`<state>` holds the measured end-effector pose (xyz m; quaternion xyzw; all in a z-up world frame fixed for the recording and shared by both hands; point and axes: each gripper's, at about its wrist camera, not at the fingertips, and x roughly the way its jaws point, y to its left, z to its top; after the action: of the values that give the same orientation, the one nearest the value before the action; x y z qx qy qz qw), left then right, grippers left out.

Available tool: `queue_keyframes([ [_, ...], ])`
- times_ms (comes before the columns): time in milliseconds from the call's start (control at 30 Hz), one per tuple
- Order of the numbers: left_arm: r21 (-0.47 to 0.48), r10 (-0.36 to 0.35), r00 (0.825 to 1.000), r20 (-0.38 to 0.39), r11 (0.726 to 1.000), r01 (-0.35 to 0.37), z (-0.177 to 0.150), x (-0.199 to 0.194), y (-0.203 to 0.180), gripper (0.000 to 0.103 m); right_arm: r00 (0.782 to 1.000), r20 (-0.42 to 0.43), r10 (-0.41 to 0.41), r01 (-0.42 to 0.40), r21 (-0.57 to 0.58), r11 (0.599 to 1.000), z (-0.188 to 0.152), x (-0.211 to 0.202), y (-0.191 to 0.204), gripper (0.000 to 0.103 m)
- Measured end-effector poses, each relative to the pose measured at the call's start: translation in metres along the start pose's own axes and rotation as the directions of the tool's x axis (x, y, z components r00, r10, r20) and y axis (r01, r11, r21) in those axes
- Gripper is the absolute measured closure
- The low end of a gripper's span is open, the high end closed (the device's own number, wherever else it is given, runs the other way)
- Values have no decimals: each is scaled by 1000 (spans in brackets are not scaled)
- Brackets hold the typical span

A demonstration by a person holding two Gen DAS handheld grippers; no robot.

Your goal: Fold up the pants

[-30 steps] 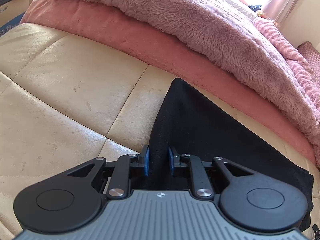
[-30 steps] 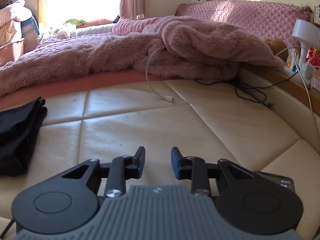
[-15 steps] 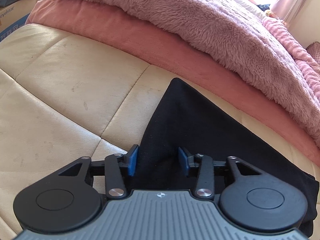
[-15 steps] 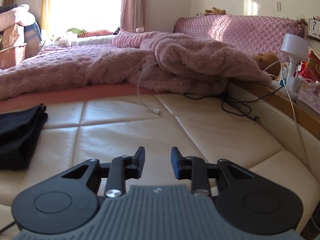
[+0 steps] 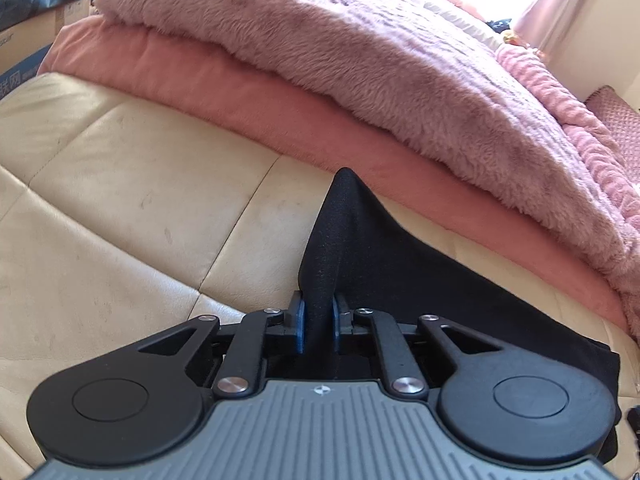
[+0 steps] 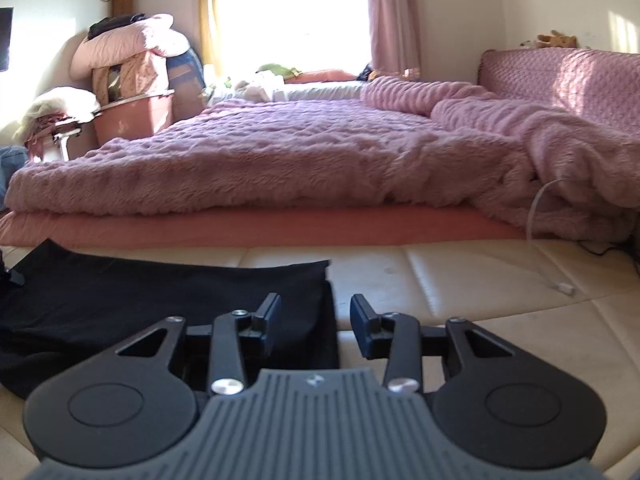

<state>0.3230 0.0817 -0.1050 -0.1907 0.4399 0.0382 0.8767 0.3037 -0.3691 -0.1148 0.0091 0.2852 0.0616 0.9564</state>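
Observation:
The black pants (image 5: 420,272) lie folded on the cream leather bed surround (image 5: 140,200). My left gripper (image 5: 318,322) is shut on a raised ridge of the pants' left edge; the cloth rises in a peak ahead of its blue pads (image 5: 298,328). In the right wrist view the pants (image 6: 160,300) lie flat at the left. My right gripper (image 6: 314,326) is open and empty, low over the pants' right edge, its left finger over the cloth and its right finger over bare leather.
A fluffy pink blanket (image 6: 280,160) on a salmon mattress (image 6: 260,228) borders the far side. A white charging cable (image 6: 560,286) lies at the right. Piled bedding and a pink bin (image 6: 132,116) stand at the back left.
My left gripper opened half a second ago and has shut again on the pants' edge, pinching up a ridge. My right gripper swung left, from bare leather to the pants' right edge.

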Motion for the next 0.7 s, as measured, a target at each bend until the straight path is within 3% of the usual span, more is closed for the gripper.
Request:
queue_keyframes([
  [200,58,-35,999,0,998,35,14,-29,-31,91,999,-18,33,-33,-17,999,-9,17,18,69],
  [367,111,-60,997,-45,992,65,31,-56,-80,93,998,-8,60,-60,-35,998,-6,16,20,87],
  [433,112,-92,994,-60,989,98,36,-65,-100,93,997,-43,57,-60,-53,997,-8,24,22,94],
  [533,93,-157,984,-87,982,165,42,-74,-134,94,991,-125,53,-63,-82,995,-17,40,22,94],
  [700,51,-232,965,-120,970,240,40,-79,-202,94,998,-45,49,-50,-27,998,-6,21,9,95],
])
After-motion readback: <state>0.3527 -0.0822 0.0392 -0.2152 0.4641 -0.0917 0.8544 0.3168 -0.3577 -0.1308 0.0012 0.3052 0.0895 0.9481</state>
